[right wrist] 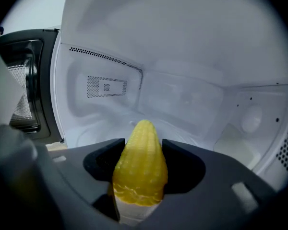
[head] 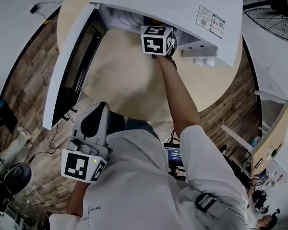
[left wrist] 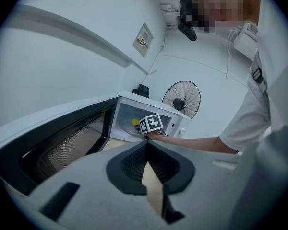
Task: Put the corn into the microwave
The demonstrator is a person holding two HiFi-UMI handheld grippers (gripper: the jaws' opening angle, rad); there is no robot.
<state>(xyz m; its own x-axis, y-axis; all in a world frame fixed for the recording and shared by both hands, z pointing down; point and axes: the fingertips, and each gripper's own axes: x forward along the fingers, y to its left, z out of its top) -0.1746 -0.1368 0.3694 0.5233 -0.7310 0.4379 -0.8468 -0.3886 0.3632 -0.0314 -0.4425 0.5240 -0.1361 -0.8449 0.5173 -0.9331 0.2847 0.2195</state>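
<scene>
A yellow corn cob (right wrist: 140, 164) stands tip-forward between the jaws of my right gripper (right wrist: 142, 147), which is shut on it. The gripper is inside the white microwave (head: 182, 8), with the cavity's back wall (right wrist: 182, 99) and vent holes just ahead. In the head view only the right gripper's marker cube (head: 157, 40) shows at the oven's mouth. The microwave door (head: 69, 66) hangs open to the left. My left gripper (head: 102, 107) is held low near the person's body, shut and empty, and points at the microwave (left wrist: 149, 110) from a distance.
The microwave stands on a round wooden table (head: 134, 85). A floor fan (head: 273, 8) is at the back right and a wooden shelf unit (head: 269, 128) stands at the right. Cables and dark gear lie on the wood floor at the left.
</scene>
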